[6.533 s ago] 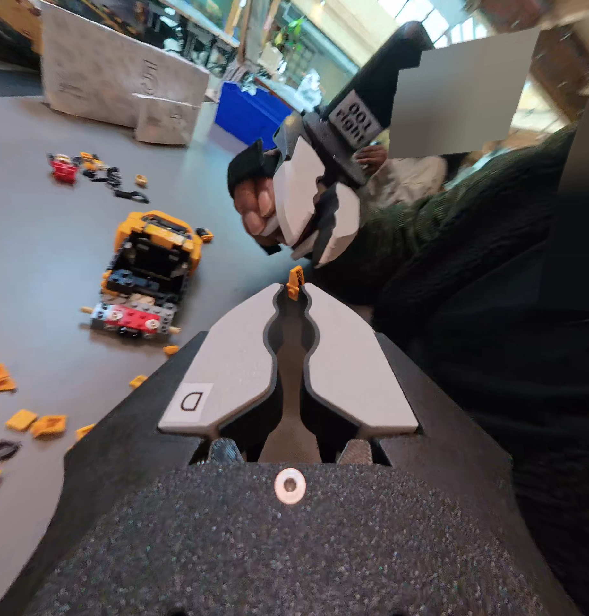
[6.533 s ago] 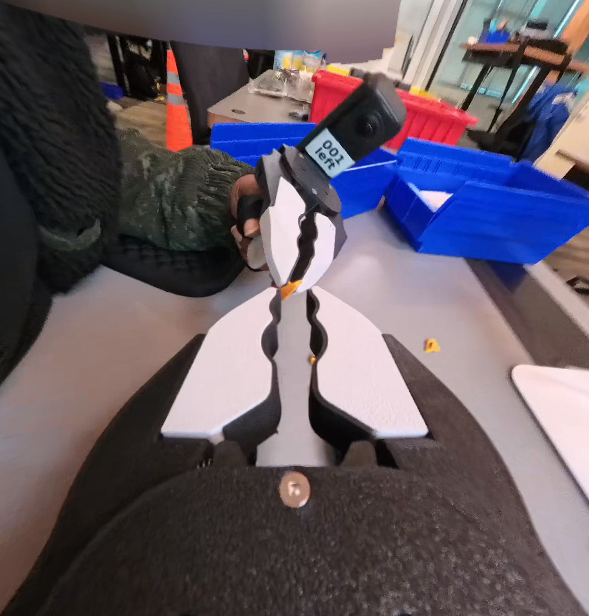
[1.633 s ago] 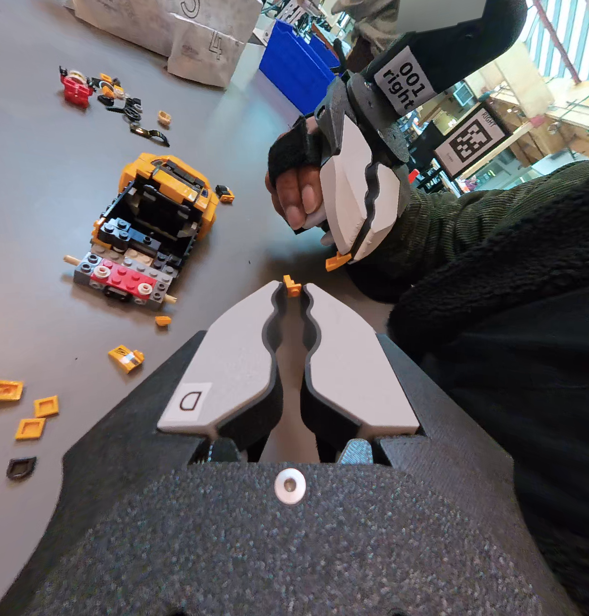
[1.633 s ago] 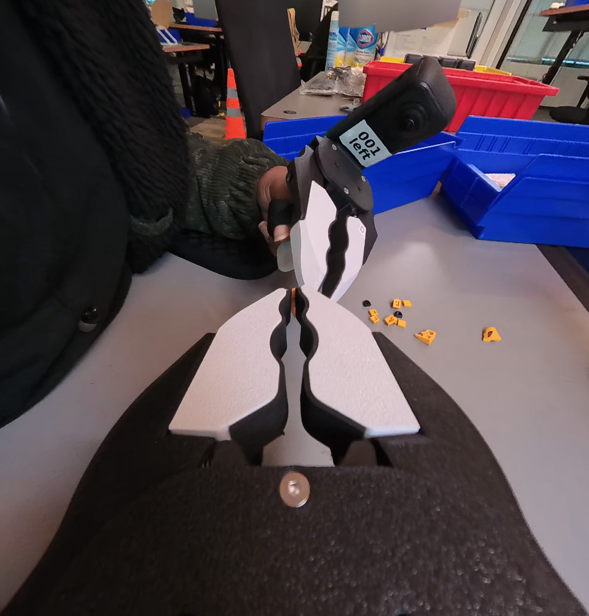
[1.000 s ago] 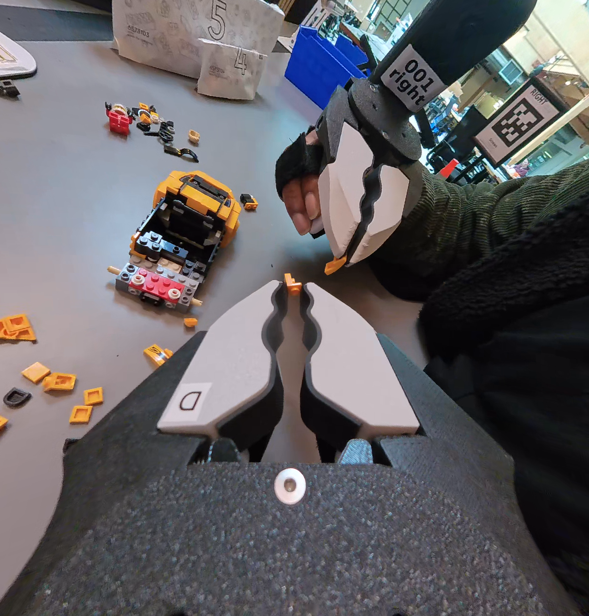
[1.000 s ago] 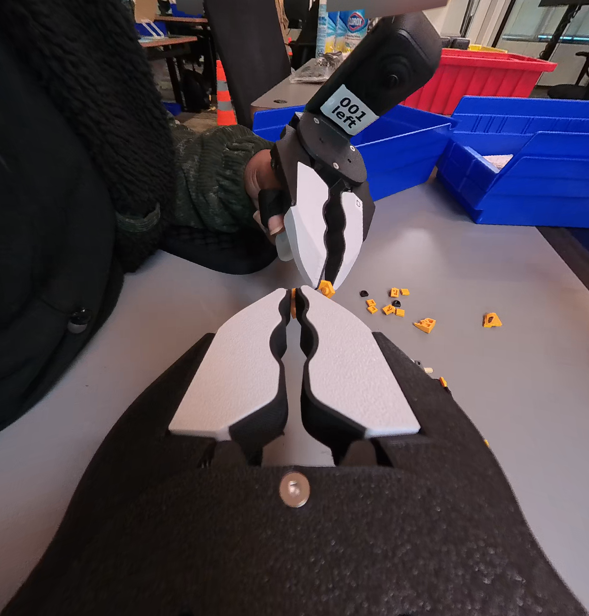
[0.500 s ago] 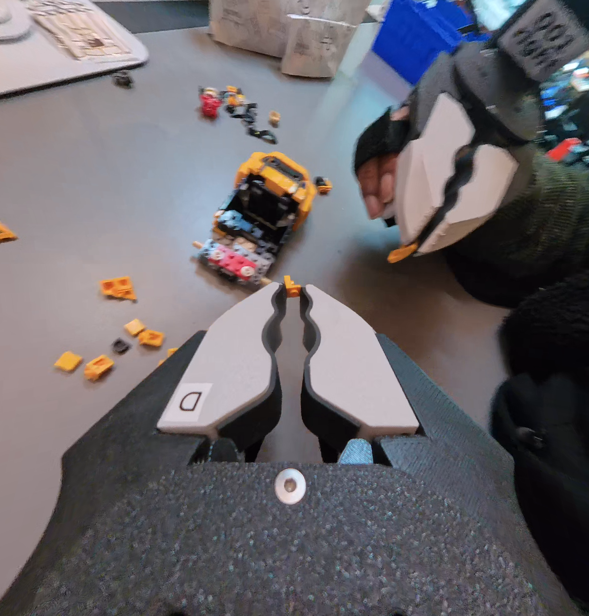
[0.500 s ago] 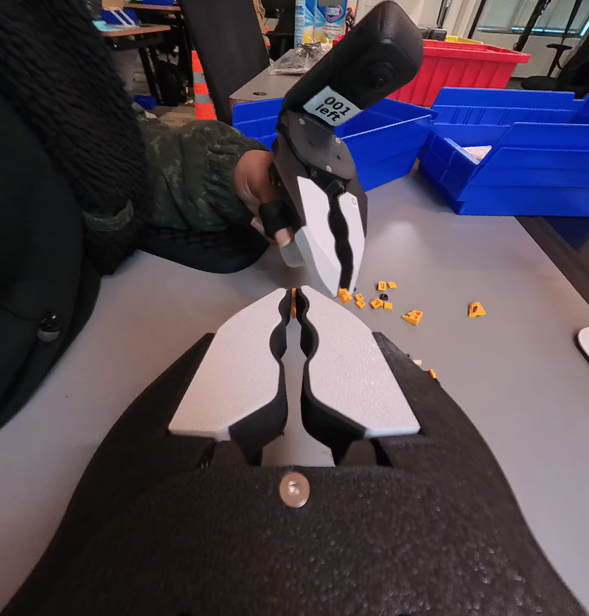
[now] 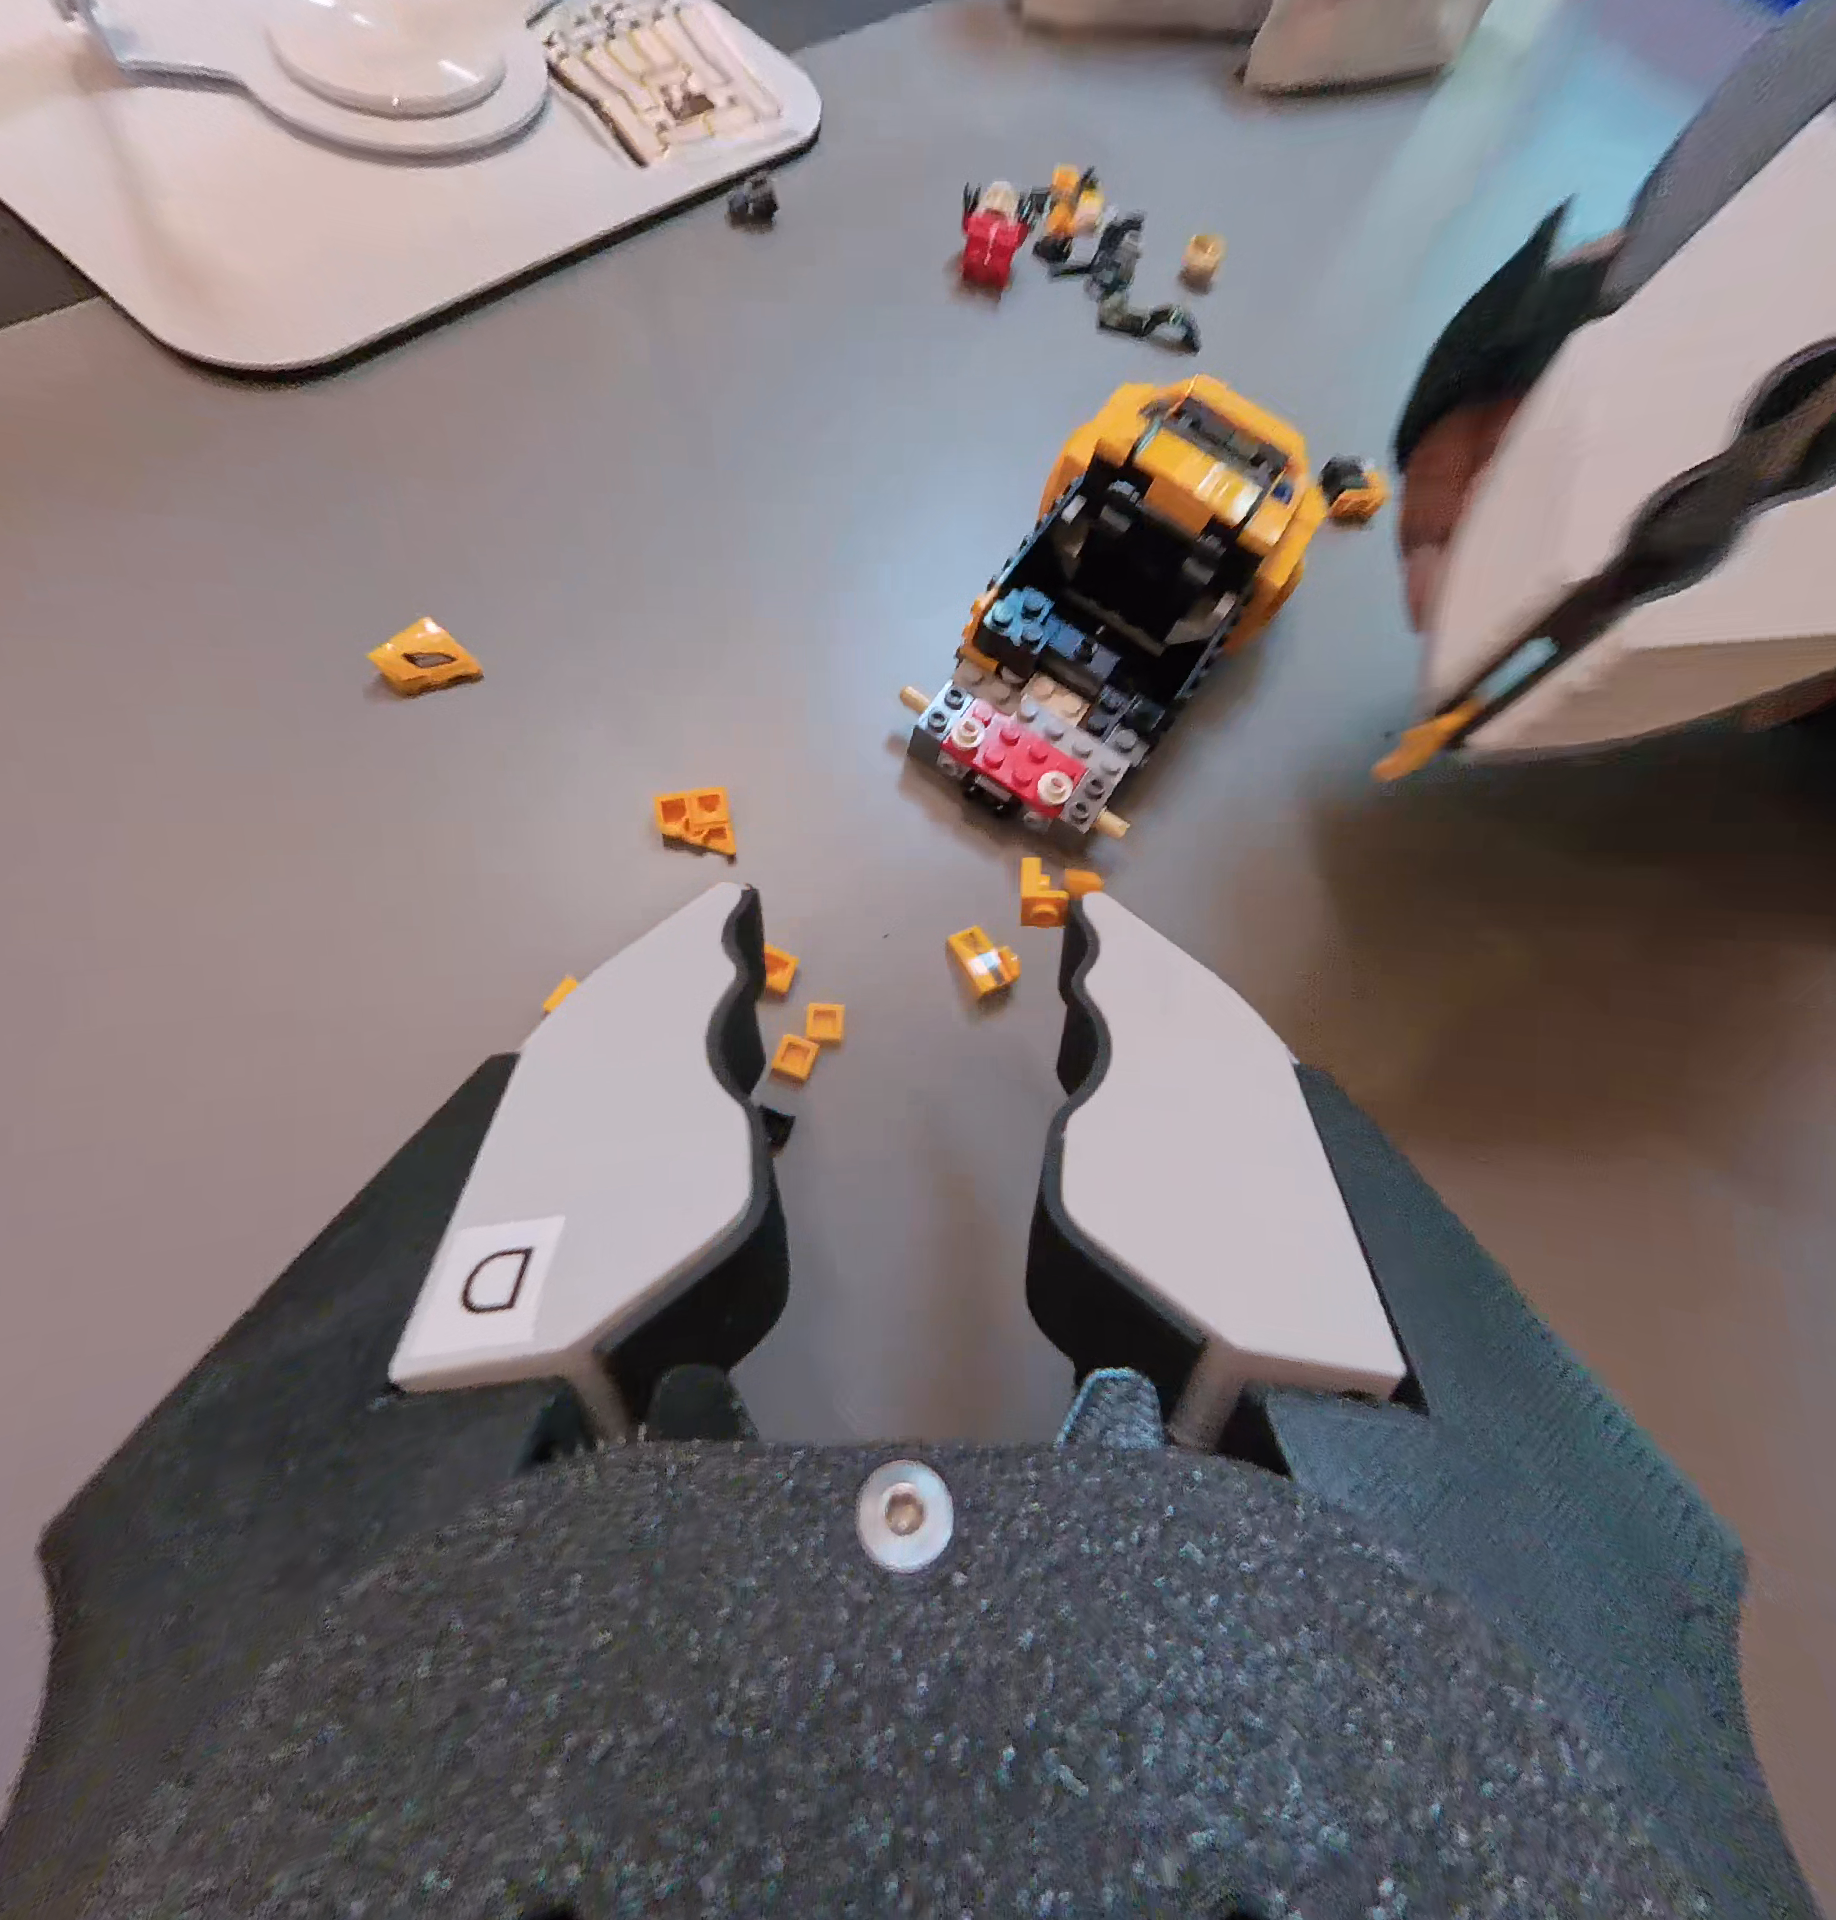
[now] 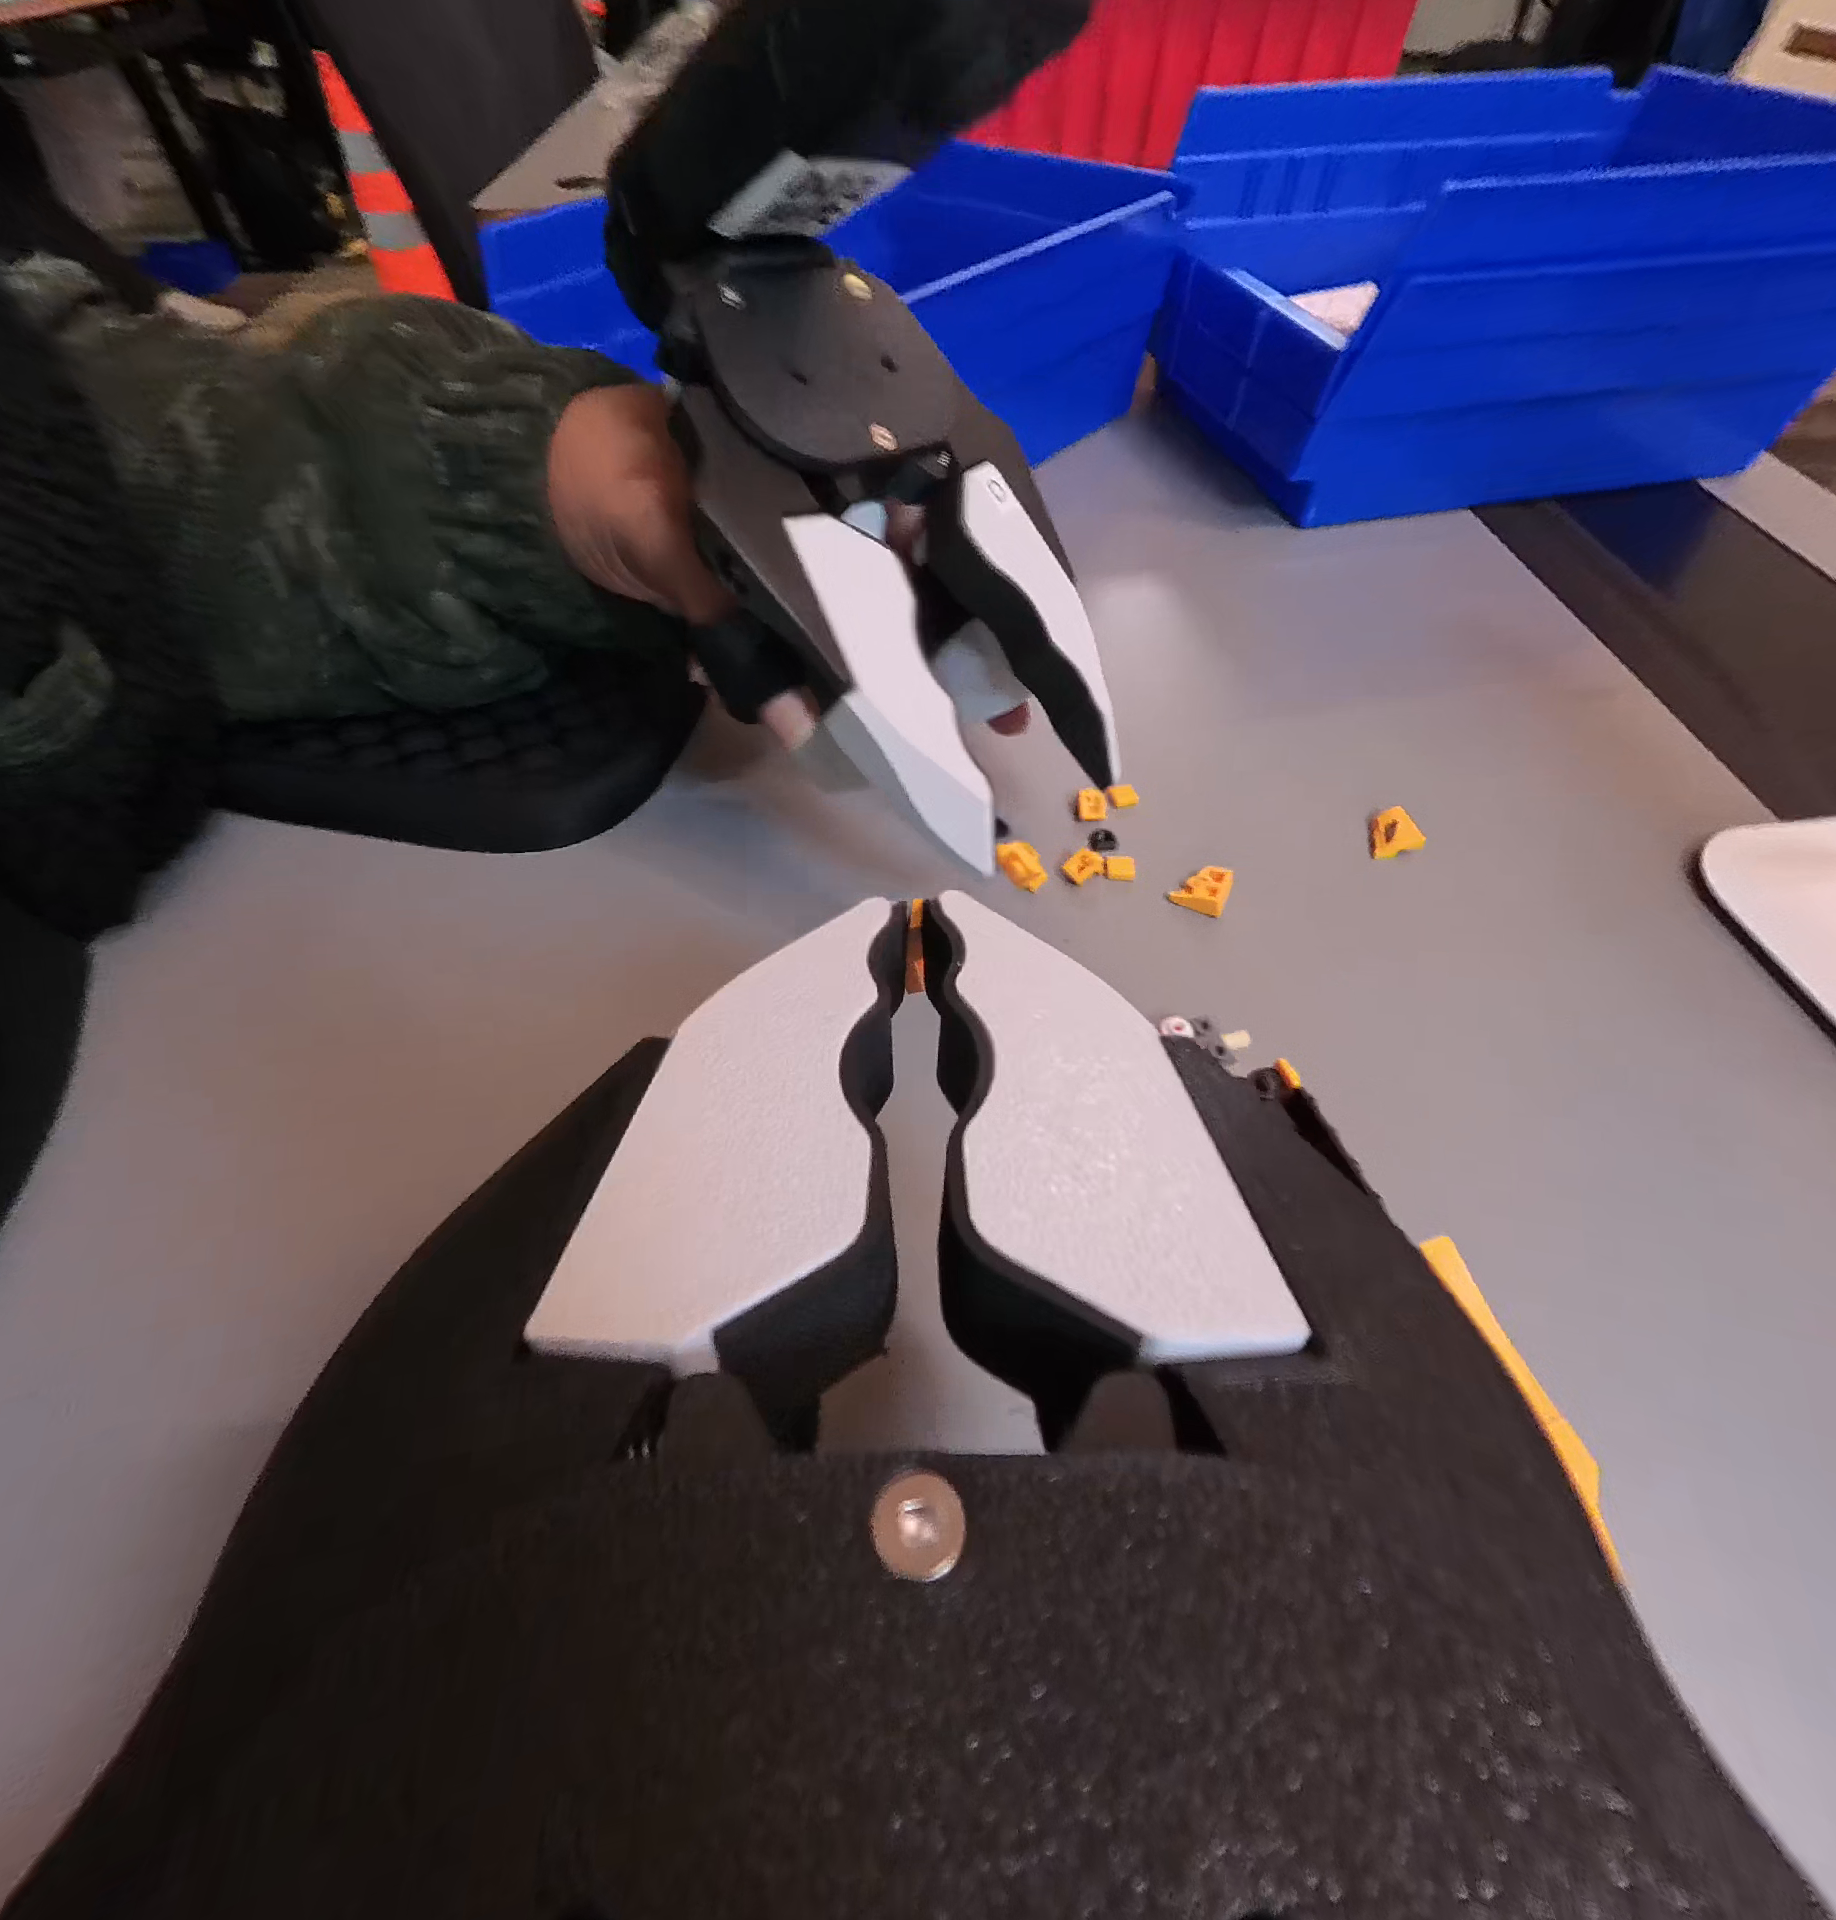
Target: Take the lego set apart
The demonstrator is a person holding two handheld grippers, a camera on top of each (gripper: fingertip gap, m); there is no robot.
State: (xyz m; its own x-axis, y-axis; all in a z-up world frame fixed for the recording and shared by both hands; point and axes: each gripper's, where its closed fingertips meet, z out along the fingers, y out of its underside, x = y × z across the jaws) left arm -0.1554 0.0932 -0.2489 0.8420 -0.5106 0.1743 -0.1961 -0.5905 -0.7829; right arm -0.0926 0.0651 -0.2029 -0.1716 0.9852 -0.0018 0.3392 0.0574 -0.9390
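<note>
The partly stripped orange and black lego car sits on the grey table, ahead and right of my left gripper. The left gripper is open and empty, low over loose orange pieces. A small orange bracket shows just beside its right fingertip, outside the jaws. My right gripper is shut on a thin orange piece above the table. It also shows blurred in the left wrist view, with the orange piece at its tip. The open left gripper also shows in the right wrist view.
A white tray lies at the far left. A pile of small red and black parts lies beyond the car. Blue bins stand at the table's far edge. Scattered orange pieces lie under the left gripper. A sleeve rests at the left.
My left gripper has swung left and down over the loose pieces and opened, letting go of the small orange bracket. My right gripper stays shut on its orange piece.
</note>
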